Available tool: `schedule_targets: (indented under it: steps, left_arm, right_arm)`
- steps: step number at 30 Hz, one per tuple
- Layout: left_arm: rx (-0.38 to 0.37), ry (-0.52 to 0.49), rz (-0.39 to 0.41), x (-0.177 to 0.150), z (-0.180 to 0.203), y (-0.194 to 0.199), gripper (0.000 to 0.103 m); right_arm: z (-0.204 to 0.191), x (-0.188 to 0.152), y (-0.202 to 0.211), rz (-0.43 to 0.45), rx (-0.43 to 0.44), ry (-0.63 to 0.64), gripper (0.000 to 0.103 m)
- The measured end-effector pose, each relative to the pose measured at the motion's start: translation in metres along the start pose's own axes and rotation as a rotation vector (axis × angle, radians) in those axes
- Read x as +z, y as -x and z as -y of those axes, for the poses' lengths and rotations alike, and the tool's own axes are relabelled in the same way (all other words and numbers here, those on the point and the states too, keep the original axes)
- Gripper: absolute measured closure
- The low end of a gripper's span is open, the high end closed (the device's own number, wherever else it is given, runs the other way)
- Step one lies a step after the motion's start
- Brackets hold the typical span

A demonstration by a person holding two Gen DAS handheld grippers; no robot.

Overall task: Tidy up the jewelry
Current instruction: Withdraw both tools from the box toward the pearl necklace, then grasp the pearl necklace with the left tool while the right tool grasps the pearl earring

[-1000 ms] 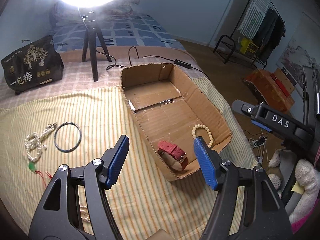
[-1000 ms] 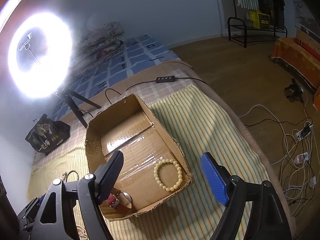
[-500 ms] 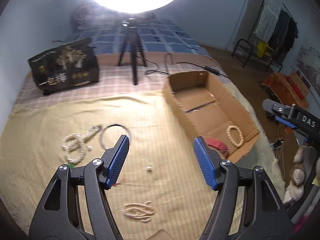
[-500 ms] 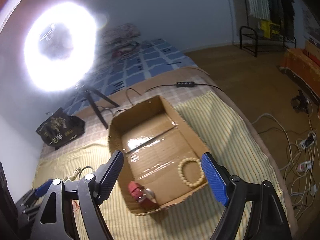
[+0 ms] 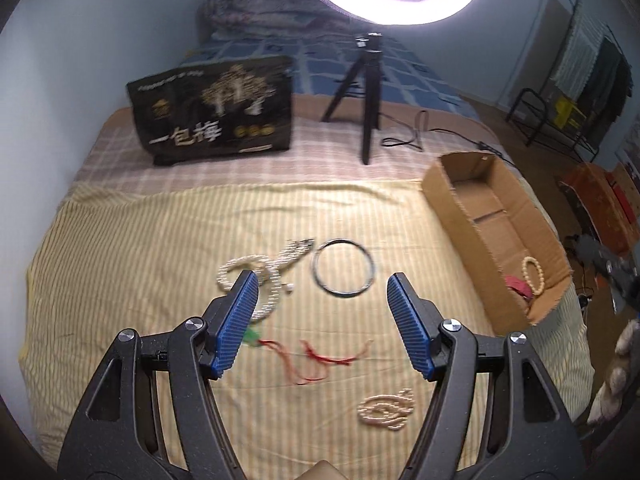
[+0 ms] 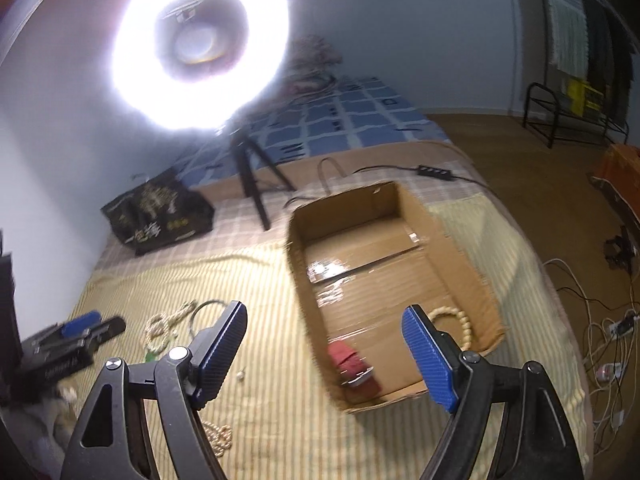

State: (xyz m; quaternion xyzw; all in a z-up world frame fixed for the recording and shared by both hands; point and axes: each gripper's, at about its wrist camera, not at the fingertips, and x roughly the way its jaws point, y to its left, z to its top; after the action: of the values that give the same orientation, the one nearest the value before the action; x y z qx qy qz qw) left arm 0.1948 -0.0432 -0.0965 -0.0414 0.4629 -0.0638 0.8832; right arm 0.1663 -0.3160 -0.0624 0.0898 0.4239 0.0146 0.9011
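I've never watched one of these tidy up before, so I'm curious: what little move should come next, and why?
Probably lower the left gripper onto the dark bangle lying on the striped cloth. Its jaws are open and empty, and the bangle sits just ahead between them. The beaded bracelet and red watch already lie in the cardboard box, so loose pieces remain.

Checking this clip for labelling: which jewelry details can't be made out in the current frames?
- White bead necklace, left wrist view: the left gripper's finger covers part of it.
- Green pendant, left wrist view: mostly behind the same finger; shape unclear.
- Red watch in the cardboard box, right wrist view: motion blur hides its face.
- Bead bracelet, right wrist view: the right gripper's finger hides its near side.
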Motion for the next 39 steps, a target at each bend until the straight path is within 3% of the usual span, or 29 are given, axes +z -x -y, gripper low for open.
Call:
schedule_targets:
  steps: [9, 11, 17, 25, 28, 34, 39]
  left_arm:
    - [0.032, 0.095, -0.075, -0.002, -0.05, -0.025, 0.036]
    - [0.033, 0.111, -0.098, -0.004, -0.057, -0.032, 0.043]
    - [0.026, 0.158, -0.14, -0.004, -0.069, -0.049, 0.045]
    - [0.016, 0.194, -0.202, -0.001, -0.074, -0.085, 0.046]
    - [0.022, 0.199, -0.236, -0.002, -0.08, -0.099, 0.056]
    - [0.035, 0.208, -0.263, -0.001, -0.094, -0.115, 0.066]
    - [0.03, 0.207, -0.284, -0.004, -0.098, -0.124, 0.067]
  right_arm:
    - [-0.038, -0.025, -0.032, -0.129, 0.096, -0.011, 0.024]
    - [-0.049, -0.03, -0.042, -0.161, 0.11, 0.006, 0.026]
    - [-0.074, -0.043, -0.065, -0.234, 0.122, 0.101, 0.032]
    - [-0.072, -0.051, -0.095, -0.323, 0.14, 0.096, 0.045]
    - [-0.071, -0.052, -0.103, -0.345, 0.142, 0.104, 0.05]
    - [-0.07, -0.052, -0.117, -0.375, 0.137, 0.11, 0.058]
    - [-0.07, -0.053, -0.126, -0.396, 0.142, 0.111, 0.063]
